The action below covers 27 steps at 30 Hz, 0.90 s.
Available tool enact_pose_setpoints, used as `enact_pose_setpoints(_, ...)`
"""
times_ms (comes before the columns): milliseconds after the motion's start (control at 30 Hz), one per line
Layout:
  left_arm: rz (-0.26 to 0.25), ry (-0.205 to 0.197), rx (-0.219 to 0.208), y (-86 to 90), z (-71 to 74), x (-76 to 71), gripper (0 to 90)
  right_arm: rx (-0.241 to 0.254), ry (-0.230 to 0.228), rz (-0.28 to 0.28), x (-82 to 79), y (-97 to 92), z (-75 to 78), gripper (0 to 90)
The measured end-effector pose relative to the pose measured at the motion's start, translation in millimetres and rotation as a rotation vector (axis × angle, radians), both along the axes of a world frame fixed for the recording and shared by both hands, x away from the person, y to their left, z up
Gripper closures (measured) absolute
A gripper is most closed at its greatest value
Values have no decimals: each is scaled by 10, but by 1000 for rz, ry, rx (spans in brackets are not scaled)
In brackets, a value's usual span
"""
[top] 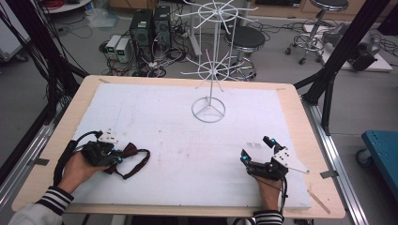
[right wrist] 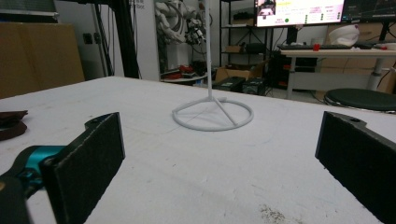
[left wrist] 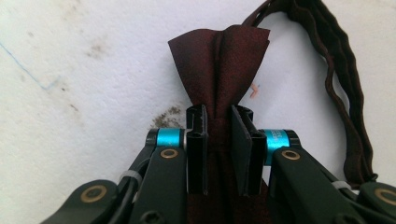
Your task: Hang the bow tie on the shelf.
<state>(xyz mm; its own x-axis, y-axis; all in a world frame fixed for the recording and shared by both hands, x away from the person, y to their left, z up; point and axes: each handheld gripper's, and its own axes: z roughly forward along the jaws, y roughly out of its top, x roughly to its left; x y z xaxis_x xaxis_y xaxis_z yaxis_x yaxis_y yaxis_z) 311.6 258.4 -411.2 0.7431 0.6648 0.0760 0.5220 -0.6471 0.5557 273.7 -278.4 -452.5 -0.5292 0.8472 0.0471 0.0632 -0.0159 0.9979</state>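
Surface: bench point(top: 291, 101) covered by white foam sheet, lab clutter behind.
Left gripper point(top: 117, 158): jaws pinching the bow tie point(left wrist: 219, 60) at its knot, near-left of bench.
Right gripper point(top: 256, 150): jaws spread, empty.
Stand point(top: 209, 108): ahead, far centre; right gripper nearer.

Bow tie point(left wrist: 219, 70): lower half hidden behind the left gripper point(left wrist: 219, 126), bottom centre of its view. White wire rack point(top: 213, 61): top cut off, upper frame edge, high view.
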Motion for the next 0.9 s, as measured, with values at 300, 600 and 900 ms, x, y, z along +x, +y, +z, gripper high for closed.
enact_pose_setpoints(300,-8,-48,-106,73,100,-26,768,-2,-1,0,0,0,0,6)
enact_pose_setpoints(600,-23,-114,-227,132,204,-42,768,-3,-1,0,0,-1,0,6)
enact_pose_setpoints(900,-16,-202,-322,125,341,-43,768,0,0,-1,-1,0,0,6)
